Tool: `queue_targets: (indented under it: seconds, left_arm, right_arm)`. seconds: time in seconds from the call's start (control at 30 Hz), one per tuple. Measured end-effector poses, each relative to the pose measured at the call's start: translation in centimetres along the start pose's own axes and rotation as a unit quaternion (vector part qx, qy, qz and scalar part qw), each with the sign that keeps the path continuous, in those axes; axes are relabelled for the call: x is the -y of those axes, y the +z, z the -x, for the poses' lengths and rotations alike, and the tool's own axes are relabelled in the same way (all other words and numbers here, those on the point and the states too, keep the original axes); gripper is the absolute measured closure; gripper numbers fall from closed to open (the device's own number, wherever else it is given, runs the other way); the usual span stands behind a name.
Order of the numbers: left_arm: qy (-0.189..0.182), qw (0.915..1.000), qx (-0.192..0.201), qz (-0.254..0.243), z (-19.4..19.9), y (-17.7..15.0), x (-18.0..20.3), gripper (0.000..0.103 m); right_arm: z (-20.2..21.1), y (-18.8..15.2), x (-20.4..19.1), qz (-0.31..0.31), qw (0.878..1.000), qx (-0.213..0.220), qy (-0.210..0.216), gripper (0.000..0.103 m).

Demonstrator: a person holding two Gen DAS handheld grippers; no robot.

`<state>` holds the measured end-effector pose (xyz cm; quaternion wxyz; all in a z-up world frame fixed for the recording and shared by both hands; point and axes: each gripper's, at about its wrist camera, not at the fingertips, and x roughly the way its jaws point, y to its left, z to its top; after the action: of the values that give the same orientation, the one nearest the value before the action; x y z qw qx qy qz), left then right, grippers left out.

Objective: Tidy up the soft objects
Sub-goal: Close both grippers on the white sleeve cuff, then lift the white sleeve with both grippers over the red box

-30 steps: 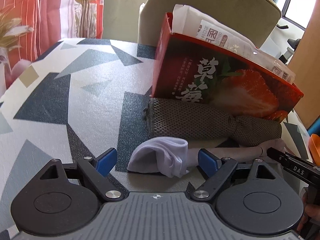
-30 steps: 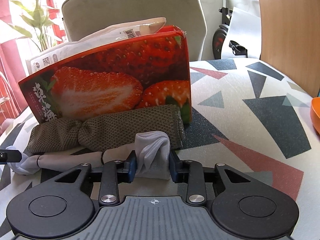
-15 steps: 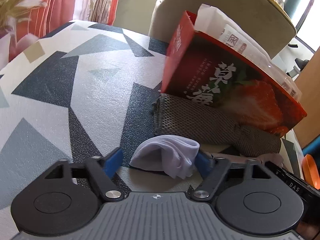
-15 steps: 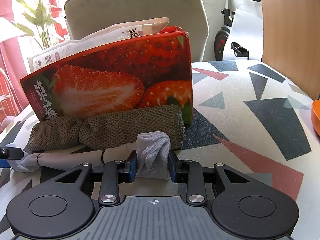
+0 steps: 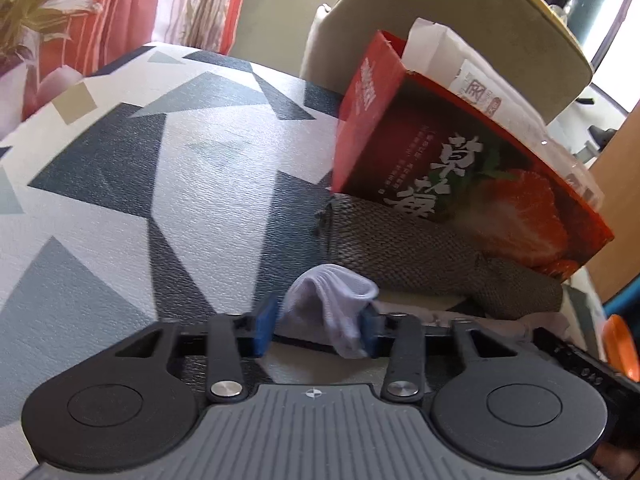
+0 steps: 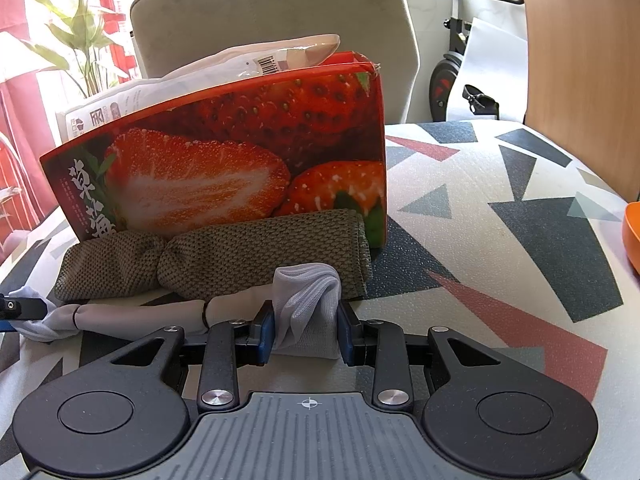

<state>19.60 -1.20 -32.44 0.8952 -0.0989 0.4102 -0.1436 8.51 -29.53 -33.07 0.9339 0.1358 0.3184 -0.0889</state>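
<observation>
Geometric grey, white and red patterned vinyl covers the counter [image 6: 500, 208], with a beige upholstered chair [image 6: 272, 12] behind it. On the counter stands a red cardboard box printed with strawberries [image 6: 240, 160], a white plastic packet [image 6: 224, 64] poking from its top; a rolled olive-green knitted cloth [image 6: 216, 256] lies against the box front.

Just in front of that roll lies a long white fabric piece, a sock or stocking [image 6: 140, 316], stretched across between the two tools. The right gripper [image 6: 306, 330] has its jaws pinching one bunched end. The left gripper [image 5: 316, 326] has just been closing its jaws, with the other bunched end between them; its blue pads [image 5: 262, 328] now press on the cloth.

The step in hand looks like securing both ends. Next would likely be lifting together and folding or rolling the piece, or carrying it toward the box. That calls for both hands moving in step, since uneven pulling could drag the cloth free of either pinch or nudge the green roll.
</observation>
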Motion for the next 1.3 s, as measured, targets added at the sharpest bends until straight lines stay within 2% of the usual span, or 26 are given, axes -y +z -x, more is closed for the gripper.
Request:
queue_targets:
  seconds: [0.13, 0.3, 0.47, 0.67, 0.93, 1.2, 1.3]
  left_arm:
    - [0.003, 0.9999, -0.001, -0.010, -0.1, 0.1, 0.1, 0.083]
    - [0.009, 0.9994, 0.006, -0.034, 0.4, 0.1, 0.8, 0.087]
    - [0.021, 0.9989, 0.010, -0.042, 1.0, 0.2, 1.3, 0.089]
    - [0.019, 0.9984, 0.023, -0.048, 2.1, 0.5, 1.7, 0.089]
    - [0.019, 0.9965, 0.049, -0.065, 3.9, 0.5, 2.7, 0.089]
    - [0.006, 0.9956, 0.052, -0.078, 5.2, 0.4, 3.1, 0.089]
    - [-0.009, 0.9959, 0.045, -0.078, 5.5, 0.8, 3.1, 0.089]
  right_arm:
    - [0.0, 0.0, -0.1, 0.003, 1.000, -0.001, 0.002, 0.074]
    - [0.1, 0.2, 0.0, 0.004, 1.000, -0.005, 0.005, 0.074]
    - [0.8, 0.8, 0.1, 0.005, 1.000, -0.009, 0.016, 0.083]
    - [2.6, 1.9, 0.4, -0.005, 0.999, 0.011, 0.033, 0.089]
    - [4.9, 2.6, 0.7, -0.010, 0.998, 0.037, 0.045, 0.090]
    - [6.2, 2.7, 0.6, -0.005, 0.998, 0.050, 0.043, 0.090]
    - [6.6, 2.9, 0.6, -0.005, 0.998, 0.054, 0.041, 0.090]
